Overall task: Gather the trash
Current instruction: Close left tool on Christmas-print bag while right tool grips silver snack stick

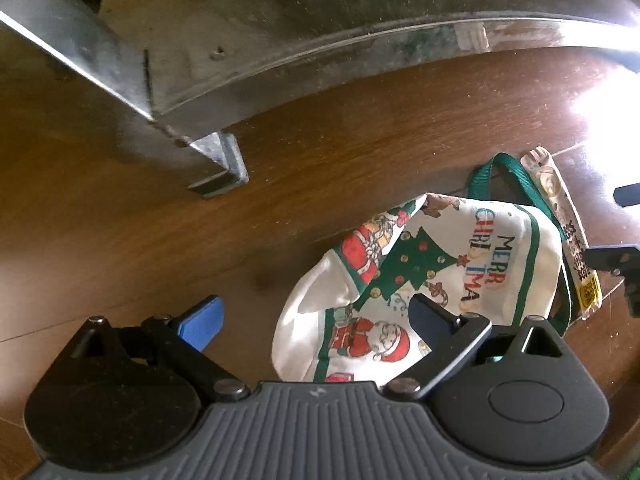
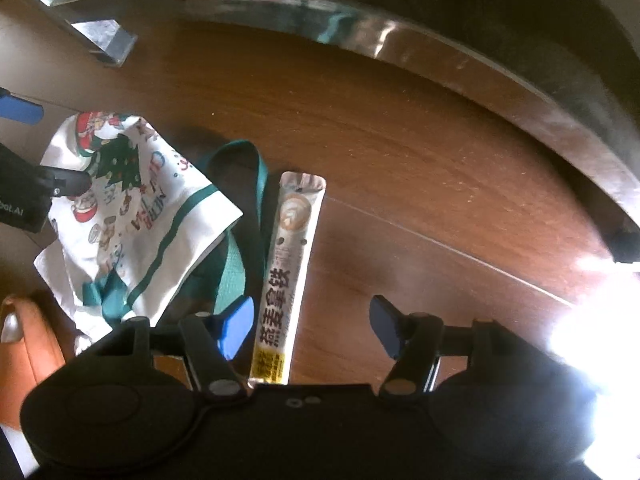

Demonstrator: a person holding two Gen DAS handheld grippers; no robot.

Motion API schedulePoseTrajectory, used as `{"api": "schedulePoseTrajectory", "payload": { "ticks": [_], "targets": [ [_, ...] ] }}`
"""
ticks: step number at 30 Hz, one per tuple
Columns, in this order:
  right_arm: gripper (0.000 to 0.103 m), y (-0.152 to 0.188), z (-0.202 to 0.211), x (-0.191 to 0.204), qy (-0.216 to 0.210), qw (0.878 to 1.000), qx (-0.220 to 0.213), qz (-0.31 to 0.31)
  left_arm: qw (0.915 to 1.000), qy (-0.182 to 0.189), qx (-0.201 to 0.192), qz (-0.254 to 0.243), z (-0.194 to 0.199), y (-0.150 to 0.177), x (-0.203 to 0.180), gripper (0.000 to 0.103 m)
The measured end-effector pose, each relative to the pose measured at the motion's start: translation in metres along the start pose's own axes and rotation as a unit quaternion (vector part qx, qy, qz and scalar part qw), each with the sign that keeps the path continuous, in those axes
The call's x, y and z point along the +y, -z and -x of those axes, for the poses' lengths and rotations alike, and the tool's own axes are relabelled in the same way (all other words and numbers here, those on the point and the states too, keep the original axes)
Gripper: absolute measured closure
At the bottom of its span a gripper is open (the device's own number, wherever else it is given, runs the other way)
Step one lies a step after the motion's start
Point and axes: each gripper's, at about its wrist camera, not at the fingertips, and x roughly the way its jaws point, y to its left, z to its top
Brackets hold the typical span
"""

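A polished brown wood floor (image 2: 400, 168) under a metal-framed piece of furniture (image 1: 280, 40), sunlight glaring white at one side. A white Christmas-print bag (image 1: 432, 256) with green handles lies crumpled on the boards, a long sachet wrapper (image 2: 286, 264) flat just beside it. The left gripper (image 1: 316, 322) hangs over the bag, jaws spread wide and empty. The right gripper (image 2: 314, 326) straddles the wrapper's near end, jaws apart, not pressing it.
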Motion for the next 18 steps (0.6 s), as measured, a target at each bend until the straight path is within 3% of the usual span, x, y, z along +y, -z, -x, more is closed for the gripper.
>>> {"api": "schedulePoseTrajectory", "payload": {
  "ticks": [4,8,9,10,12,14,17,18],
  "targets": [
    [0.041,0.001,-0.011,0.003,-0.004,1.0,0.011,-0.001,1.0,0.004,0.003,-0.003,-0.007,-0.002,-0.002,0.006],
    [0.041,0.0,-0.018,0.009,0.012,1.0,0.013,0.01,0.9999,0.005,0.012,-0.006,-0.016,-0.004,-0.004,0.023],
    [0.047,-0.001,-0.02,0.01,0.015,1.0,0.014,0.011,0.9999,0.005,0.015,-0.004,-0.023,-0.005,-0.001,0.029],
    [0.059,-0.002,-0.022,0.012,0.02,1.0,0.016,0.013,0.9998,0.004,0.019,-0.002,-0.027,-0.006,0.0,0.032],
    [0.062,-0.003,-0.024,0.015,0.031,0.999,0.02,0.017,0.9997,0.009,0.025,0.0,-0.03,-0.007,0.0,0.043],
    [0.063,-0.005,-0.024,0.02,0.032,0.999,0.016,0.026,0.9997,0.009,0.021,0.0,-0.031,-0.008,-0.001,0.047],
    [0.078,-0.005,-0.021,0.027,0.036,0.999,0.014,0.039,0.9998,0.007,0.018,0.001,-0.03,-0.005,-0.002,0.071],
    [0.082,-0.005,-0.02,0.03,0.036,0.998,0.016,0.042,0.9998,0.005,0.018,0.003,-0.029,-0.006,-0.001,0.073]
  ]
}}
